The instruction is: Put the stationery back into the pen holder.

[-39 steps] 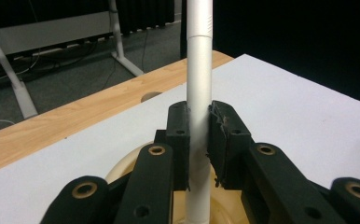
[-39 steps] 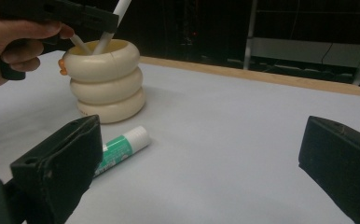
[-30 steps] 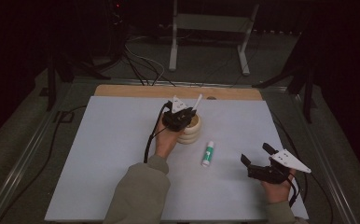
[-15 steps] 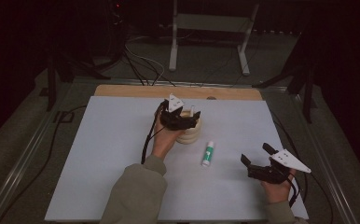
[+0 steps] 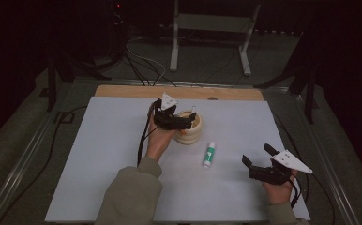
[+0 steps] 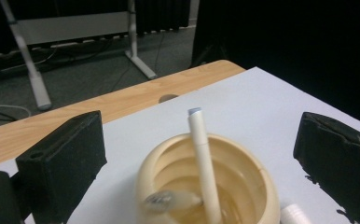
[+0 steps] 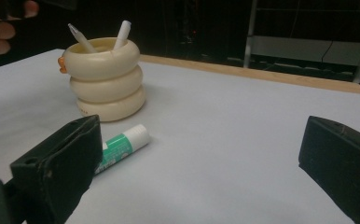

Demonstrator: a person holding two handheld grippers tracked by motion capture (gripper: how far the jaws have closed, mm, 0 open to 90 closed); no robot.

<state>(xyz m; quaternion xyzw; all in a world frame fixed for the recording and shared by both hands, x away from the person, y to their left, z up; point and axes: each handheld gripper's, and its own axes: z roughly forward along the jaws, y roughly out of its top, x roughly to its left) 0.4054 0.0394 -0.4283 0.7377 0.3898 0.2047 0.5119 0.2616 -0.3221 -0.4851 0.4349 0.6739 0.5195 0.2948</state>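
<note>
Your left tool (image 5: 184,121) has just been opening above the cup (image 5: 189,127), with no pen (image 6: 204,163) between its jaws, so the pen now leans inside. Your right tool (image 5: 260,162) waits spread near the glue stick (image 5: 209,154).

In your left gripper view the ringed cream pen holder (image 6: 206,186) runs off the bottom edge, so you cannot see its base. A blurred grey-tipped pen (image 6: 171,201) at its 7 o'clock is too soft to name further. The white cap (image 6: 294,215) at 5 o'clock is cut off. In your right gripper view the left jaw hides the lower end of the green glue stick (image 7: 122,147). In the high view your left gripper (image 5: 181,123) covers the holder's 9 o'clock side.
</note>
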